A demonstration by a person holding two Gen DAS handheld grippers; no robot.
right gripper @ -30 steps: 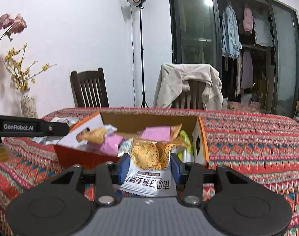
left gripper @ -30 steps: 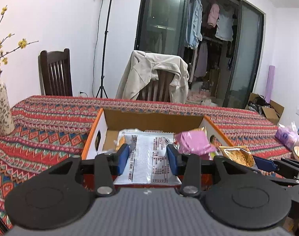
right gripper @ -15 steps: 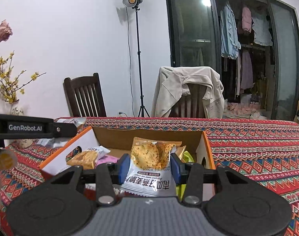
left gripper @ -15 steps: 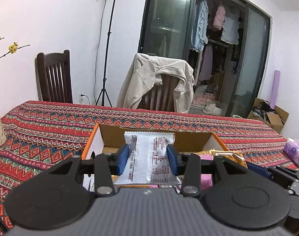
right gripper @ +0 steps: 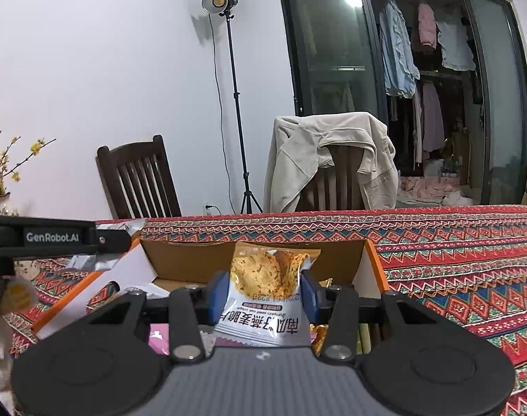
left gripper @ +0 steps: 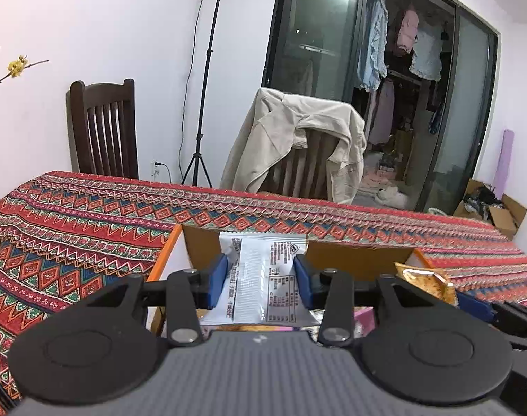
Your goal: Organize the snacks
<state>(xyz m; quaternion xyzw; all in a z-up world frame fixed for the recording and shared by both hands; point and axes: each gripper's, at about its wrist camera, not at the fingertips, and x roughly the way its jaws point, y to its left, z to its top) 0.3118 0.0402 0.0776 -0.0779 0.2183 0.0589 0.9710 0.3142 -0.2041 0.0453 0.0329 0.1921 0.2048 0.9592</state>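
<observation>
Mid-task: left gripper (left gripper: 260, 279) clamps silver packet (left gripper: 263, 277), right gripper (right gripper: 261, 294) clamps cracker packet (right gripper: 266, 287); box (right gripper: 256, 260) at 12 o'clock part-filled.

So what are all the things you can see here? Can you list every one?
white snack packet: 1, white with print, held over the box
cookie snack packet: 1, white and orange, held over the box
cardboard box: 1, brown and orange, on the table
tablecloth: 1, red patterned, covers the table
wooden chair: 1, dark brown, behind the table
jacket: 1, beige, draped on a second chair
light stand: 1, black, by the wall
left tool: 1, black, blue pads
right tool: 1, black, blue pads
</observation>
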